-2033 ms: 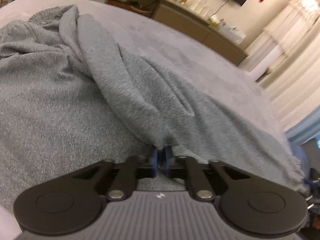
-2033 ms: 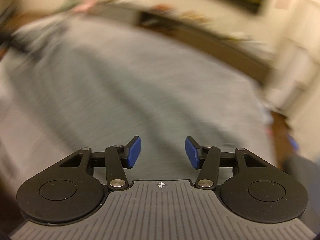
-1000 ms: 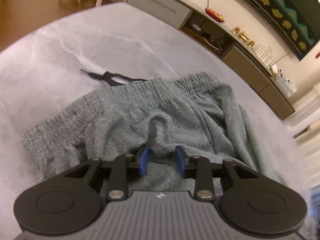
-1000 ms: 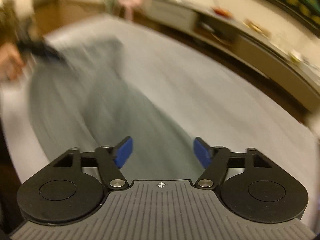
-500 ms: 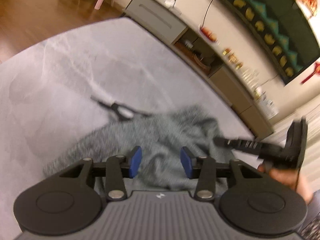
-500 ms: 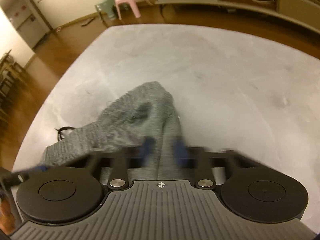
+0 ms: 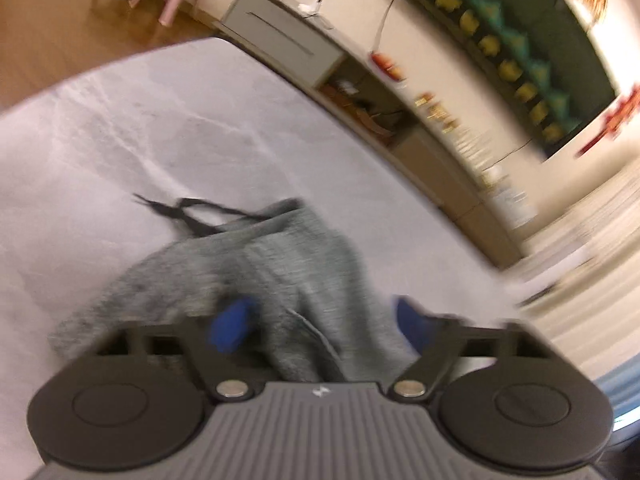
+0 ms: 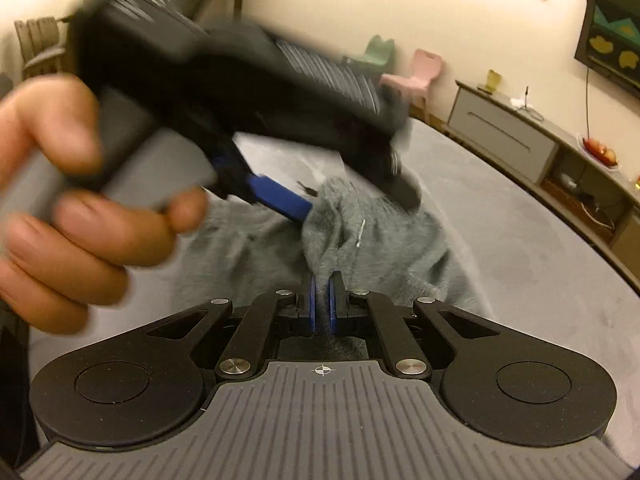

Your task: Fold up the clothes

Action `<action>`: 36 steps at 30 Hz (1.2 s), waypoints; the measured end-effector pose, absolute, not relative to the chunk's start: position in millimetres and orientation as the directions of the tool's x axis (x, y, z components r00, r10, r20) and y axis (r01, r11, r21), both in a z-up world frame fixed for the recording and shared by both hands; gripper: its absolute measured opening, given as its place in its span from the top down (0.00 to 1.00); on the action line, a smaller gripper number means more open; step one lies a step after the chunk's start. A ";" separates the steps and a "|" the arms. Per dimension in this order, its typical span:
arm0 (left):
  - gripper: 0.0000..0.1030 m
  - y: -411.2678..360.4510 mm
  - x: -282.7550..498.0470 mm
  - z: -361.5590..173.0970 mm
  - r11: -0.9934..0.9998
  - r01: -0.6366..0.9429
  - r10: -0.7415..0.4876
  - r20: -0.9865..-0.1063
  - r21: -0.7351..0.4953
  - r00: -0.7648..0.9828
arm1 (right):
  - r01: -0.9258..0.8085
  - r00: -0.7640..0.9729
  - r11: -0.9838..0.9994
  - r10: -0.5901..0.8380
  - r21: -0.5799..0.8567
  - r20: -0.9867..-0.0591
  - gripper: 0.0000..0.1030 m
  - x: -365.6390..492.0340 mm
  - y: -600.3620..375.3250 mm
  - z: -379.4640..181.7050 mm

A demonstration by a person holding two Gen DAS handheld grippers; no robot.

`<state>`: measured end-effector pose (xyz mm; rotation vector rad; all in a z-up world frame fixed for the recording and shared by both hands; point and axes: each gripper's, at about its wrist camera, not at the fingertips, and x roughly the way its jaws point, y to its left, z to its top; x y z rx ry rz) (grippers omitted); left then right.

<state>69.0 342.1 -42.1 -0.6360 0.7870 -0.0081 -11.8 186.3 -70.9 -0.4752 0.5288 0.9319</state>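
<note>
Here, from my left wrist view, blurred: the left tool [image 7: 320,320] has its jaws closing with grey fabric between them, pads not yet pressing as far as I can tell. The grey sweatpants [image 7: 256,276] lie bunched on the pale grey surface [image 7: 120,128], black drawstring [image 7: 188,212] trailing off the waistband. Risk: the closing pads may catch only a loose ridge, or several layers, and the fold would drag crooked. Right wrist view: my right tool [image 8: 321,304] is clenched on a pinch of the sweatpants. The left tool, gripped by my left hand [image 8: 68,200], crowds in just above, its blue finger [image 8: 280,200] touching the cloth. The tools could collide, or pull the bunch apart. A low cabinet [image 8: 504,144] and small chairs [image 8: 416,72] stand well apart.
</note>
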 end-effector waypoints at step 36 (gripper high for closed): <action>0.91 405.0 -41.8 -42.9 0.610 -0.277 -0.265 -0.520 -0.743 0.812 | -0.653 0.680 0.707 0.388 -0.273 -0.622 1.00 -121.6 -120.0 -79.2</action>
